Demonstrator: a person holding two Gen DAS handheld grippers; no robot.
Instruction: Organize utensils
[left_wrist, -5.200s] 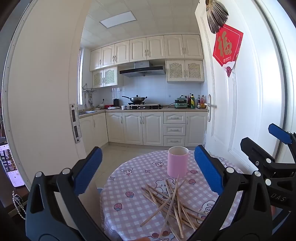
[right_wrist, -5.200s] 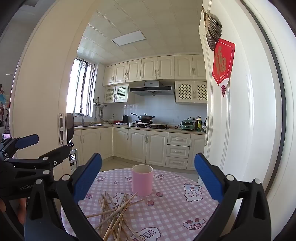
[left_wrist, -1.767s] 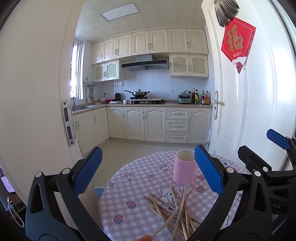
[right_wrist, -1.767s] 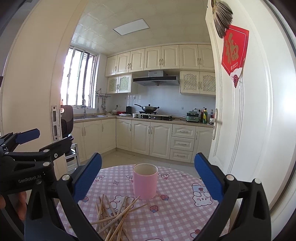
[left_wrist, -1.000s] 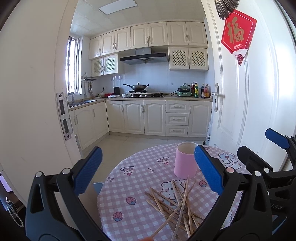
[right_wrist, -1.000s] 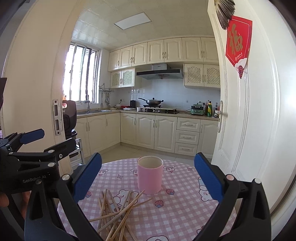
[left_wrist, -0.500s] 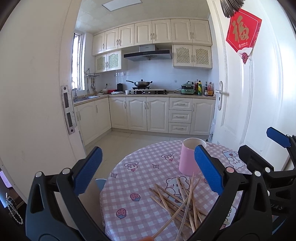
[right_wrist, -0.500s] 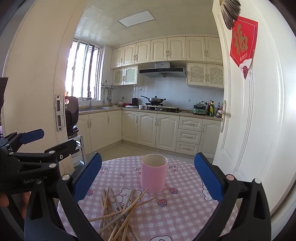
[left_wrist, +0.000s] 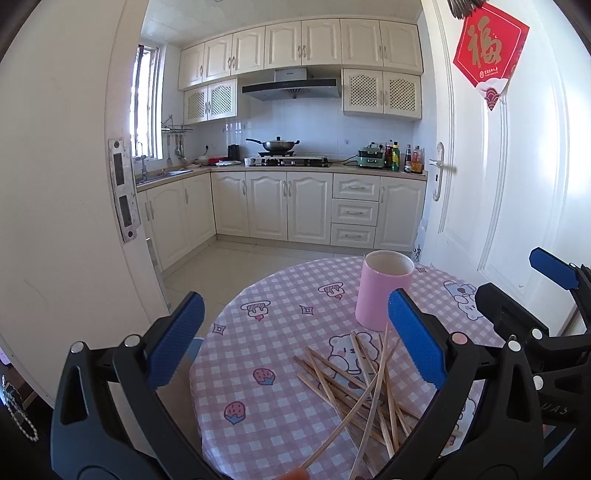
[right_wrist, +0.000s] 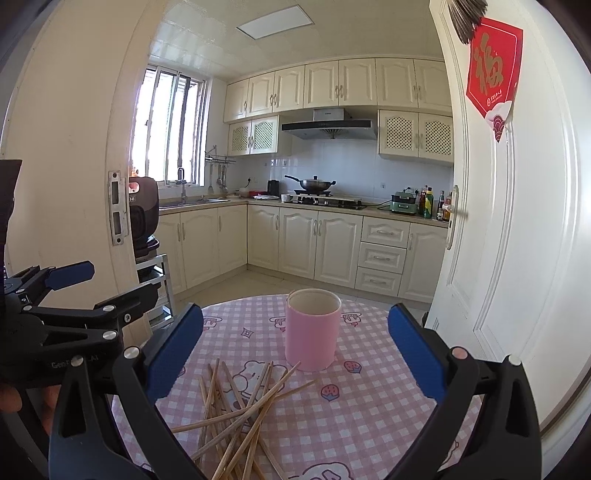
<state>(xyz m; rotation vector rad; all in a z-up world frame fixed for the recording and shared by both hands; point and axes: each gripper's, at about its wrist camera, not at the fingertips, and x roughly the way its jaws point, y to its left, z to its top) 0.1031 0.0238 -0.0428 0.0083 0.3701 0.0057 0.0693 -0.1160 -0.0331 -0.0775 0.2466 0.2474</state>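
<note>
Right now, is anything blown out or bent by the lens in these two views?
Right wrist view: the window is overexposed, and the door bows with fisheye curvature. Left wrist view: the chopsticks and pink cup are sharp and evenly lit.

Chopsticks (left_wrist: 364, 384) below left gripper (left_wrist: 295, 339): near ends cut by bottom edge, right ones hidden behind its right finger. Pink cup (left_wrist: 382, 293): lower right corner hidden behind same finger. Counter bottles' (right_wrist: 436, 205) labels too small to read.
</note>
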